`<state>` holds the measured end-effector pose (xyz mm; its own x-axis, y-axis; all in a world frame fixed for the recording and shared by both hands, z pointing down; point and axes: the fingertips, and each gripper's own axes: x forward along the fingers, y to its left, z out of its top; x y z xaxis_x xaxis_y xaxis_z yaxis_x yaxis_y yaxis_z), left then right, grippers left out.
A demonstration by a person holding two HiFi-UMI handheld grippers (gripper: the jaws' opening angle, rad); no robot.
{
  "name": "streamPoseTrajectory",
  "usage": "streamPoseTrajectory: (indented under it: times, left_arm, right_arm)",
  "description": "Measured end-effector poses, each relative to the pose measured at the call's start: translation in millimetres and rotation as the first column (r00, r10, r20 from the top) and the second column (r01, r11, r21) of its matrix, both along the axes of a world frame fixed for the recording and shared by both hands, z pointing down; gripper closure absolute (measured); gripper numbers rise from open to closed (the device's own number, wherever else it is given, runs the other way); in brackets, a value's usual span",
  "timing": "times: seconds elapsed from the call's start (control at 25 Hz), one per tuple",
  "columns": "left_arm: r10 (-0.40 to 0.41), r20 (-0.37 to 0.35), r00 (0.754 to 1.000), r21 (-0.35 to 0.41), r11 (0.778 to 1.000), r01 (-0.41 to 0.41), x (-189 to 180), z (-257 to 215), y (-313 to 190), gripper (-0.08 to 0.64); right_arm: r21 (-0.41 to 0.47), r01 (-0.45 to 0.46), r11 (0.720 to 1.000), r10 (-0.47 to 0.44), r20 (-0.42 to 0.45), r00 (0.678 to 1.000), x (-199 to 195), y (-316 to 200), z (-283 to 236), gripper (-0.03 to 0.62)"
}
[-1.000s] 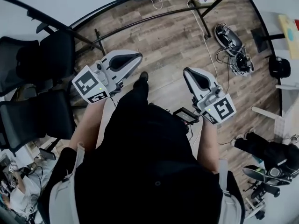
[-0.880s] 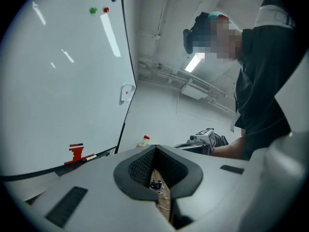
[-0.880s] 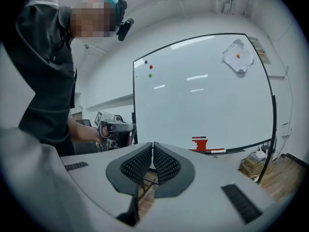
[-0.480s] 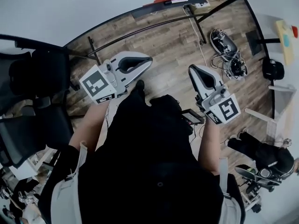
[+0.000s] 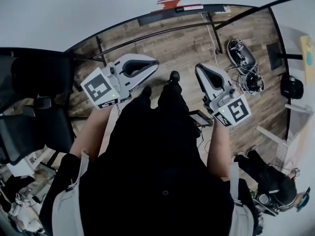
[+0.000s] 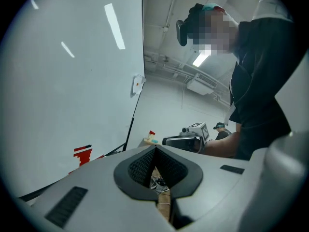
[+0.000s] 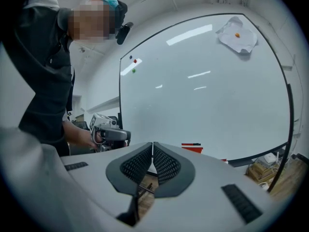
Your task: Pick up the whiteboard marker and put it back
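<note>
A large whiteboard (image 7: 203,91) stands in front of me. Low on it sits a red holder (image 7: 192,149) with a thin dark marker (image 7: 191,144) lying along its top. The head view shows the red holder (image 5: 169,4) and the marker (image 5: 191,7) at the board's lower edge. The left gripper view shows the red holder (image 6: 82,152) at the left. My left gripper (image 5: 156,63) and right gripper (image 5: 198,68) are both held out over the floor, well short of the board. Both are shut and hold nothing.
Black chairs (image 5: 34,107) stand at the left. The board's stand bars (image 5: 162,31) cross the wood floor ahead. Cables and devices (image 5: 243,58) lie at the right. A second person (image 5: 268,181) is at the lower right. A white cloth (image 7: 236,35) hangs on the board.
The view has shifted toward the whiteboard, with more of it in sight. One foot has stepped forward between the grippers. Both grippers stay shut and have kept their places.
</note>
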<state>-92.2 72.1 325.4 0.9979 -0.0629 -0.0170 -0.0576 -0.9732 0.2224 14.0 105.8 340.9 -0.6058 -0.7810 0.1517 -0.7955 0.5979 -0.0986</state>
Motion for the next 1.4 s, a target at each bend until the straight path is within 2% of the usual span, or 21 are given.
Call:
streamPoseTrajectory:
  times: [0.12,0.28,0.44,0.6,0.84,1.04,1.24,1.4]
  left_arm:
    - [-0.042,0.006,0.999,-0.021,0.999,0.042,25.2,3.7,-17.9,0.548]
    - [-0.107,0.016,0.994,-0.095,0.99,0.108,65.3,13.1,-44.3,0.548]
    - [-0.159,0.032,0.987,-0.087,0.983,0.162,112.1,8.0,-63.5,0.548]
    - [-0.216,0.064,0.974,-0.056,0.974,0.219,145.5,2.0,-80.5,0.548]
    - [-0.298,0.122,0.947,-0.001,0.954,0.3,168.6,-1.5,-98.7,0.548]
    - [-0.322,0.145,0.936,0.026,0.946,0.322,167.8,-0.5,-108.9,0.548]
    - [-0.334,0.11,0.936,0.011,0.942,0.335,156.9,3.2,-123.2,0.548]
    - [-0.339,0.101,0.935,0.026,0.941,0.339,149.3,8.4,-138.9,0.548]
  right_arm:
    - [0.001,0.053,0.999,-0.053,-0.015,0.998,21.6,-22.1,3.6,0.572]
    - [0.033,0.113,0.993,-0.111,-0.04,0.993,63.0,-53.0,-4.2,0.572]
    - [0.043,0.155,0.987,-0.154,-0.029,0.988,116.3,-77.7,-10.0,0.571]
    - [0.051,0.237,0.97,-0.235,-0.05,0.971,143.5,-101.8,-11.1,0.571]
    - [0.084,0.332,0.94,-0.329,-0.049,0.943,145.1,-125.4,-15.5,0.571]
    - [0.084,0.358,0.93,-0.353,-0.064,0.933,138.1,-143.3,-8.2,0.571]
    - [0.1,0.332,0.938,-0.316,-0.145,0.938,126.8,-162.5,-8.3,0.571]
    - [0.072,0.336,0.939,-0.31,-0.242,0.919,121.9,-173.2,-0.7,0.571]
